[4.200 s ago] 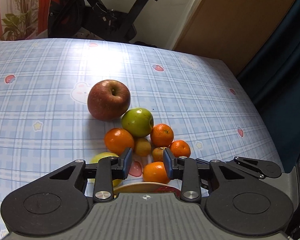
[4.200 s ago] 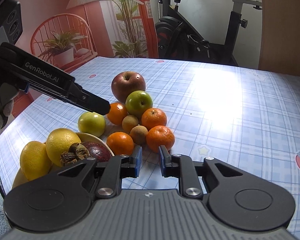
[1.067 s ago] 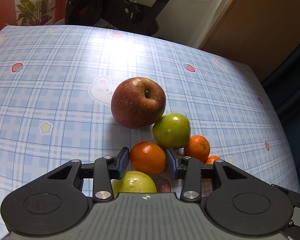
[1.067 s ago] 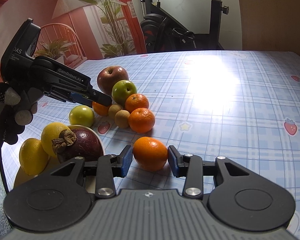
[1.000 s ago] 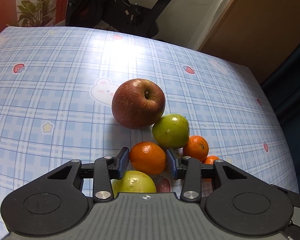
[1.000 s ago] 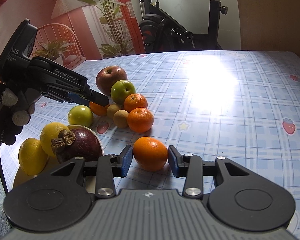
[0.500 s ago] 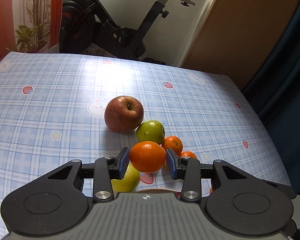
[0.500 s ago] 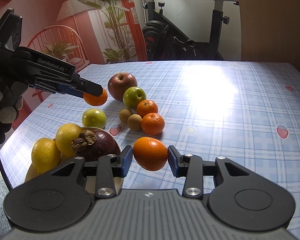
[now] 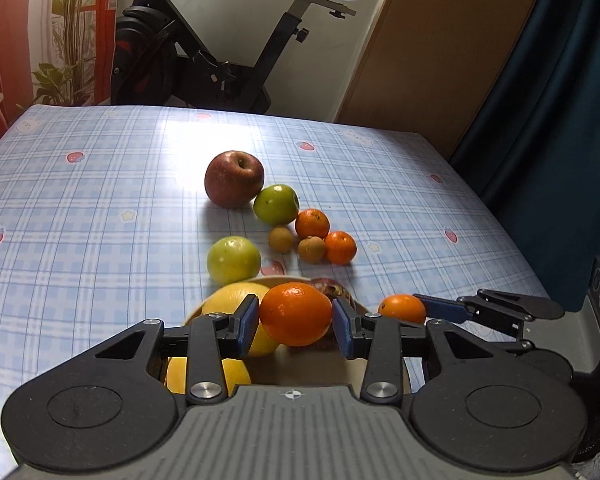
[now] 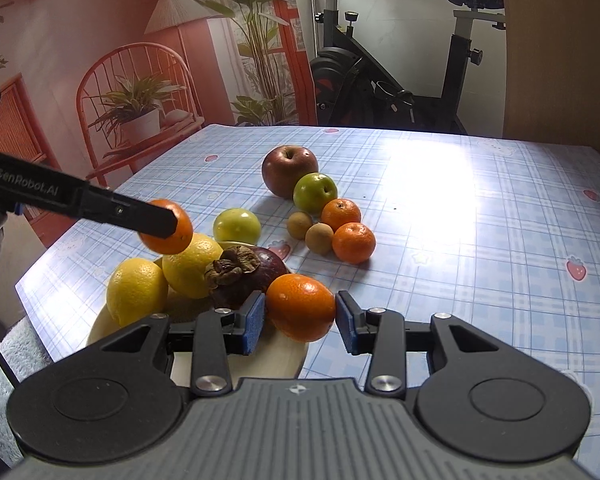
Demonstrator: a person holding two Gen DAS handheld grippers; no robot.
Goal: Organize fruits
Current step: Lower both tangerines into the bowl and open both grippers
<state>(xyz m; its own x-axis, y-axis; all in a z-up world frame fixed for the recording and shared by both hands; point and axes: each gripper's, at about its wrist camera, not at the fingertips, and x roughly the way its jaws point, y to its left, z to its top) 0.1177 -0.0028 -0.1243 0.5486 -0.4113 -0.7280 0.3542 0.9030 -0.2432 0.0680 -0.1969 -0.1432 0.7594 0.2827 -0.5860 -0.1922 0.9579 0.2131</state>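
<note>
My left gripper (image 9: 296, 322) is shut on an orange (image 9: 295, 313) and holds it in the air above the cream bowl (image 9: 312, 368). In the right wrist view the same orange (image 10: 171, 227) hangs over the bowl's two lemons (image 10: 138, 290). My right gripper (image 10: 300, 322) is shut on a second orange (image 10: 301, 306), raised at the bowl's (image 10: 276, 354) near right rim. A dark mangosteen (image 10: 246, 276) also lies in the bowl. In the left wrist view the right gripper's fingers (image 9: 440, 307) show at the right with their orange (image 9: 402, 308).
On the checked tablecloth (image 10: 480, 216) lie a red apple (image 10: 290, 176), two green apples (image 10: 315, 191), two small oranges (image 10: 354, 242) and two brown round fruits (image 10: 319, 239). An exercise bike (image 10: 384, 80) and a chair with a plant (image 10: 136, 120) stand beyond the table.
Both grippers lifted their oranges off the table. The left one drew back from the fruit pile to above the bowl. The right one rose and shifted toward the bowl's rim.
</note>
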